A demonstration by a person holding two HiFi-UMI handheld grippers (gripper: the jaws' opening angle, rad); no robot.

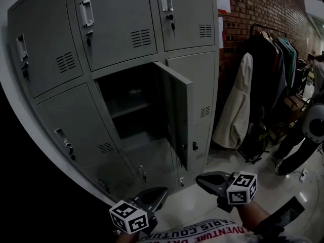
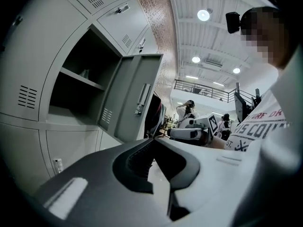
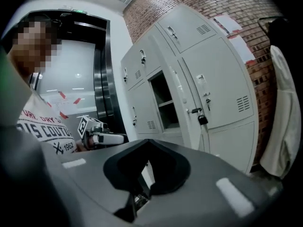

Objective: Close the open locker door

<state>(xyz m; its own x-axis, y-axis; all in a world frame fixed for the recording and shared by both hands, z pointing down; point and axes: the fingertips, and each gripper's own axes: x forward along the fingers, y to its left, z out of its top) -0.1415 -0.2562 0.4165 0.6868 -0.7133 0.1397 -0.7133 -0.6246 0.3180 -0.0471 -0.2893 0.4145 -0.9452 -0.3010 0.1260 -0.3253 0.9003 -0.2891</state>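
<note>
The grey locker bank (image 1: pixel 116 29) has one open compartment (image 1: pixel 131 105) in its middle column, with a shelf inside. Its door (image 1: pixel 177 113) swings out to the right, roughly square to the locker front. In the left gripper view the door (image 2: pixel 135 98) shows its outer face and handle (image 2: pixel 140 98). In the right gripper view a padlock (image 3: pixel 202 119) hangs at the door (image 3: pixel 182 108). My left gripper (image 1: pixel 152 196) and right gripper (image 1: pixel 210 181) are held low, below and in front of the door, touching nothing. Both are shut and empty.
A clothes rack (image 1: pixel 268 70) with dark coats and a white coat (image 1: pixel 235 105) stands right of the lockers against a brick wall (image 1: pixel 253 9). A person (image 1: pixel 304 135) stands at the far right. Metal lift doors (image 3: pixel 102 79) lie left of the lockers.
</note>
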